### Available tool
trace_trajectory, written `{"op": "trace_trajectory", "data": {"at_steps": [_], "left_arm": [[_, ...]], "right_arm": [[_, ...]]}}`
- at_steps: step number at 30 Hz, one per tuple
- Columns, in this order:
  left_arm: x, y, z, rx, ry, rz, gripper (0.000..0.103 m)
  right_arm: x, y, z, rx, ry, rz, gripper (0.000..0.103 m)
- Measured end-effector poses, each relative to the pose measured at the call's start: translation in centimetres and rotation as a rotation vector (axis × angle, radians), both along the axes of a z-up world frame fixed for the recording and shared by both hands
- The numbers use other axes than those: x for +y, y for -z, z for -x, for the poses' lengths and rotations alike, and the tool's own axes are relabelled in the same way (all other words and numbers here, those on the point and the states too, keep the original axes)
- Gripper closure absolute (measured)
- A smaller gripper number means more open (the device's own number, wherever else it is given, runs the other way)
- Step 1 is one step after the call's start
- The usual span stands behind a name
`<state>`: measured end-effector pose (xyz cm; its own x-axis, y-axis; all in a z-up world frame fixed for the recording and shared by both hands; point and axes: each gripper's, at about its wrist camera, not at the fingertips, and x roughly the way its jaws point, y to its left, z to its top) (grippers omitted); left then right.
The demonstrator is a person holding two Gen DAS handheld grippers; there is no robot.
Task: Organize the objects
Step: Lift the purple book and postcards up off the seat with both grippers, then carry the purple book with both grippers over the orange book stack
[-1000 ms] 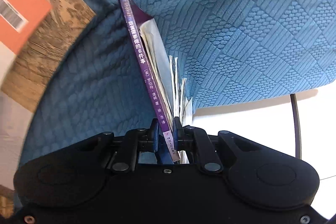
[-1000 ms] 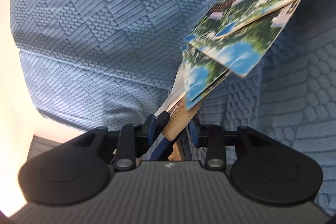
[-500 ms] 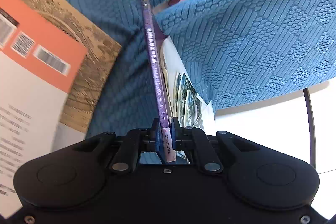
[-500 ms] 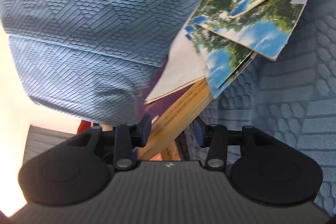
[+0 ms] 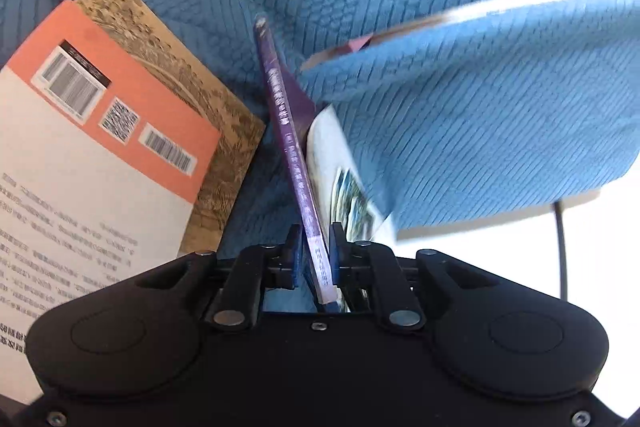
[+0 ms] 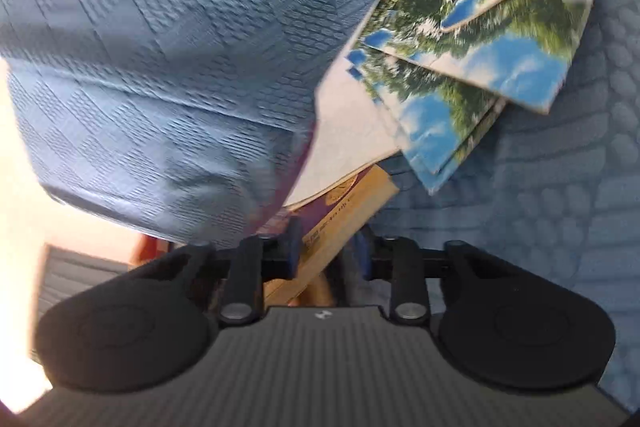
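My left gripper is open around the spine of a thin purple book that stands on edge against blue textured fabric; the jaws stand a little apart from it. An orange and white book lies on a brown patterned one to the left. My right gripper is open, its jaws wide apart around a tan book edge. Several landscape postcards fan out above it, half under a blue cushion.
The blue quilted sofa fabric fills both views. A white floor and a thin dark chair leg show at the right of the left wrist view. A bright floor area lies at the left of the right wrist view.
Both grippers' jaws have opened, the right from its grip on the tan book, the left a little off the purple book. The left view has shifted, so the orange book shows more.
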<state>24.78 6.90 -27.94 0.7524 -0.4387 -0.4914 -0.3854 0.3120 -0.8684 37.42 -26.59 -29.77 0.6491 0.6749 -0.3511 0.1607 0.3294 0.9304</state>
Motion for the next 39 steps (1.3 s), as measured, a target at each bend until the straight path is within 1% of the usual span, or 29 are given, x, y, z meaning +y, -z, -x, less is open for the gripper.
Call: {"op": "trace_trajectory", "data": {"at_steps": [1, 2, 3, 4, 5, 7, 9, 12, 13, 15, 17, 20, 22, 23, 24, 25, 26, 28, 29, 30, 31, 33, 35, 37, 39], "left_arm": [[0.5, 0.2, 0.1, -0.003, -0.005, 0.027, 0.089], [0.8, 0.5, 0.1, -0.011, -0.006, 0.055, 0.082], [1.1, 0.6, 0.1, -0.022, -0.009, 0.075, 0.078], [1.3, 0.6, 0.2, -0.033, -0.013, 0.078, 0.068], [1.3, 0.6, 0.1, -0.033, -0.012, 0.073, 0.06], [1.3, 0.9, -0.2, -0.007, 0.011, 0.061, 0.058], [1.3, 1.3, -0.3, 0.002, 0.038, 0.082, 0.059], [1.1, 2.3, -0.2, -0.001, 0.043, 0.149, 0.062], [1.0, 2.6, -0.2, 0.001, 0.04, 0.164, 0.069], [1.1, 2.9, 0.0, 0.01, 0.038, 0.169, 0.075], [1.4, 3.0, 0.1, 0.025, 0.037, 0.149, 0.091], [2.1, 3.3, 0.5, 0.016, 0.033, 0.157, 0.093], [2.4, 3.0, 0.6, 0.006, 0.031, 0.133, 0.093], [2.6, 2.9, 0.6, 0.003, 0.029, 0.129, 0.093], [2.8, 2.7, 0.8, 0.0, 0.026, 0.127, 0.093], [3.0, 2.6, 1.0, -0.004, 0.022, 0.123, 0.093], [3.3, 2.5, 1.2, -0.006, 0.016, 0.119, 0.093], [3.7, 2.3, 1.8, -0.008, 0.007, 0.109, 0.093], [4.0, 2.3, 1.9, -0.003, 0.004, 0.1, 0.094], [4.3, 2.3, 2.2, 0.002, 0.002, 0.089, 0.094], [4.5, 2.1, 2.5, -0.002, -0.002, 0.081, 0.094], [5.0, 1.7, 2.9, -0.015, -0.011, 0.091, 0.093], [5.5, 0.8, 3.2, -0.028, -0.016, 0.083, 0.092], [5.9, -0.4, 3.6, -0.048, -0.01, 0.057, 0.092], [6.6, -1.5, 4.0, -0.065, -0.013, 0.056, 0.092]], "right_arm": [[0.0, -0.2, 0.1, -0.012, 0.003, -0.005, 0.078], [0.1, -0.4, 0.3, -0.017, 0.007, -0.008, 0.078], [0.2, -0.4, 0.4, -0.018, 0.009, -0.018, 0.079], [0.4, -0.4, 0.5, -0.017, 0.008, -0.028, 0.079], [0.6, -0.4, 0.6, -0.017, 0.006, -0.033, 0.081], [1.2, -0.8, 0.9, -0.031, 0.001, -0.028, 0.082], [1.8, -1.4, 1.3, -0.055, -0.024, -0.025, 0.082], [3.1, -1.9, 1.8, -0.078, -0.054, -0.024, 0.081], [3.5, -2.0, 2.0, -0.076, -0.059, -0.017, 0.081], [4.2, -1.9, 2.5, -0.076, -0.061, 0.014, 0.08], [4.4, -1.6, 2.9, -0.082, -0.049, 0.01, 0.079], [4.6, -1.0, 3.1, -0.067, -0.036, -0.028, 0.077], [5.0, -1.0, 3.2, -0.06, -0.032, -0.024, 0.073], [5.2, -0.9, 3.1, -0.05, -0.029, -0.004, 0.063], [5.4, -0.7, 3.1, -0.032, -0.017, 0.014, 0.05], [5.4, -0.3, 3.1, -0.014, 0.003, 0.016, 0.047], [5.3, 0.2, 3.2, -0.006, 0.022, -0.002, 0.049], [5.4, 0.6, 3.2, -0.002, 0.045, -0.019, 0.058], [5.5, 0.5, 3.3, -0.005, 0.049, -0.021, 0.073], [5.7, 0.2, 3.4, -0.006, 0.045, -0.016, 0.076], [6.0, -0.3, 3.5, -0.016, 0.041, -0.001, 0.076], [6.5, -1.7, 3.9, -0.049, 0.027, 0.044, 0.077], [7.3, -3.2, 4.0, -0.075, 0.012, 0.085, 0.077], [7.8, -4.3, 4.2, -0.1, 0.003, 0.099, 0.077], [8.6, -5.6, 4.3, -0.135, -0.003, 0.111, 0.077]]}}
